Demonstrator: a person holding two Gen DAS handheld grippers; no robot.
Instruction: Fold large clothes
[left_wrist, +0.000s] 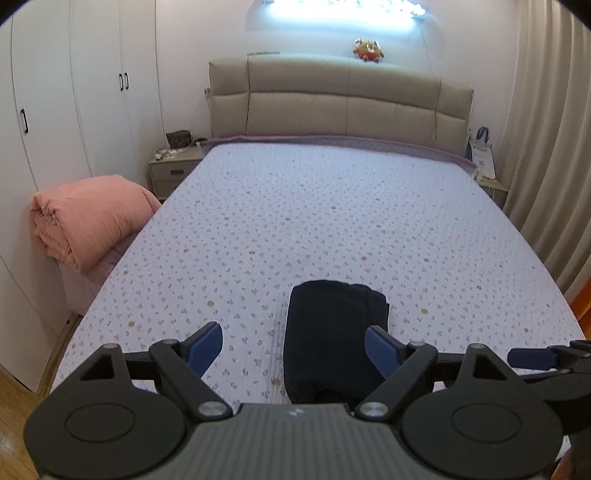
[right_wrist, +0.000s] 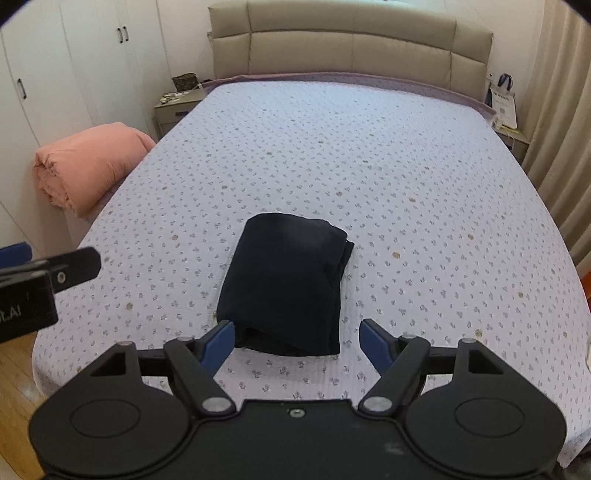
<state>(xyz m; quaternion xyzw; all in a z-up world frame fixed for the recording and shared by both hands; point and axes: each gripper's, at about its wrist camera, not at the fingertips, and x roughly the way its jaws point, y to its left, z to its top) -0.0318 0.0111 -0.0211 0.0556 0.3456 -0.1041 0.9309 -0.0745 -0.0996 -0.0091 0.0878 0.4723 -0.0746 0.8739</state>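
A dark navy garment (right_wrist: 288, 284) lies folded into a compact rectangle on the bed (right_wrist: 406, 177) near its foot edge. It also shows in the left wrist view (left_wrist: 328, 336). My right gripper (right_wrist: 297, 341) is open and empty, held just above the garment's near edge with the jaws spread to either side. My left gripper (left_wrist: 293, 345) is open and empty, hovering over the bed with the garment's left part between its blue fingers (left_wrist: 205, 345). The right gripper's finger shows at the right edge of the left wrist view (left_wrist: 532, 356). The left gripper shows at the left edge of the right wrist view (right_wrist: 48, 277).
The bed has a pale floral quilted cover and a beige headboard (left_wrist: 340, 96). A rolled pink duvet (left_wrist: 85, 225) sits off the bed's left side. Nightstands (left_wrist: 171, 171) flank the headboard. White wardrobes (left_wrist: 55, 96) stand left, curtains (left_wrist: 546, 147) right.
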